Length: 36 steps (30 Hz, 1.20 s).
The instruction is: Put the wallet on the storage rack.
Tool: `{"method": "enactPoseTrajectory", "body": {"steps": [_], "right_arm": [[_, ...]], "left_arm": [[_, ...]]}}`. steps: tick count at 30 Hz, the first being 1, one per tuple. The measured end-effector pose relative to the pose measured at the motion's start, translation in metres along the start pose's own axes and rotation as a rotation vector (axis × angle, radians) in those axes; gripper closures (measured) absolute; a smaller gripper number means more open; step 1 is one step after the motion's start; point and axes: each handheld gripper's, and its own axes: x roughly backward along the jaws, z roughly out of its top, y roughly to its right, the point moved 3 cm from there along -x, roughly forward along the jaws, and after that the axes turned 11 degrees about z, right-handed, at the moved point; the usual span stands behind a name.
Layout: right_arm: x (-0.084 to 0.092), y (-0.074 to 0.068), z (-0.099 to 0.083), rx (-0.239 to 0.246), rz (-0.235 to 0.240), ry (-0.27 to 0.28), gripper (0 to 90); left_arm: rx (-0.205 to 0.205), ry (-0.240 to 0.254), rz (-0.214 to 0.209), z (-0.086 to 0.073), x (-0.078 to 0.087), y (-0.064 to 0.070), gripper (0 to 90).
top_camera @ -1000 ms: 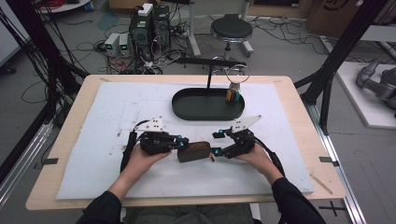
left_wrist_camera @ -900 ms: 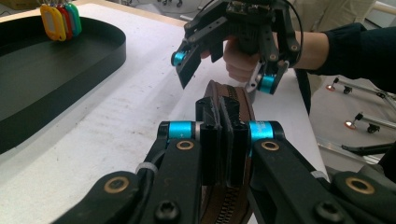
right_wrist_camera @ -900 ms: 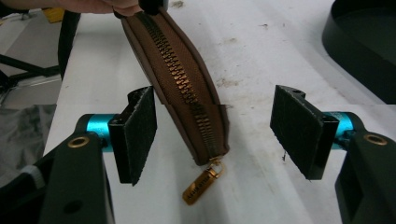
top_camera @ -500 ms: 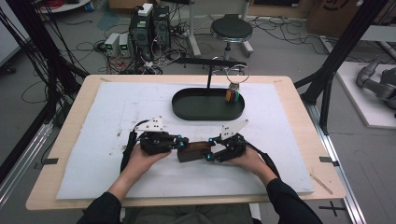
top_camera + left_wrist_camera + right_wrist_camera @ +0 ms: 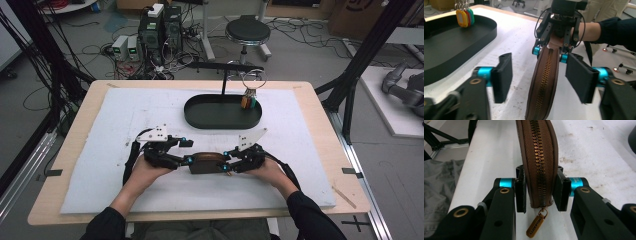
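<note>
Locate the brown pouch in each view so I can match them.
High view: pouch low centre, lying between the two tools.
Left gripper view: pouch bottom centre, running up toward the right tool, zip facing the camera.
Right gripper view: pouch top centre, running down between the jaws, zip pull at the bottom.
Shared landmark: black tray, seen upper left in the left gripper view.

One brown zipped pouch stands on edge on the table, with one brass zip pull tag hanging at its end. Two hand-held grippers are at work: the left gripper and the right gripper. One black oval tray sits farther back. One bunch of key tags hangs over it, with three tags countable: one yellow, one red, one green. One white mat covers the tabletop.
</note>
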Motion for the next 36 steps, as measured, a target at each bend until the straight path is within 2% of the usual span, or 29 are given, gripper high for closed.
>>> {"method": "enactPoseTrajectory", "body": {"steps": [7, 16, 23, 26, 31, 36], "right_arm": [[0.007, -0.003, 0.003, -0.003, -0.003, 0.043, 69.2], [0.015, -0.007, 0.007, 0.010, 0.026, 0.092, 69.2], [0.013, -0.010, 0.008, 0.012, 0.050, 0.095, 69.2], [0.014, -0.011, 0.009, 0.014, 0.052, 0.099, 69.2], [0.017, -0.010, 0.009, 0.014, 0.045, 0.113, 69.2], [0.017, -0.010, 0.009, 0.013, 0.051, 0.120, 68.5]], "left_arm": [[0.013, -0.021, -0.033, -0.005, 0.001, 0.000, 31.5], [-0.038, -0.074, -0.072, -0.010, -0.015, 0.010, 30.7], [-0.045, -0.091, -0.088, -0.011, -0.021, 0.013, 39.8], [-0.046, -0.087, -0.096, -0.011, -0.022, 0.014, 43.3], [-0.065, -0.076, -0.108, -0.010, -0.021, 0.015, 57.4], [-0.069, -0.064, -0.113, -0.009, -0.020, 0.016, 61.9]]}}
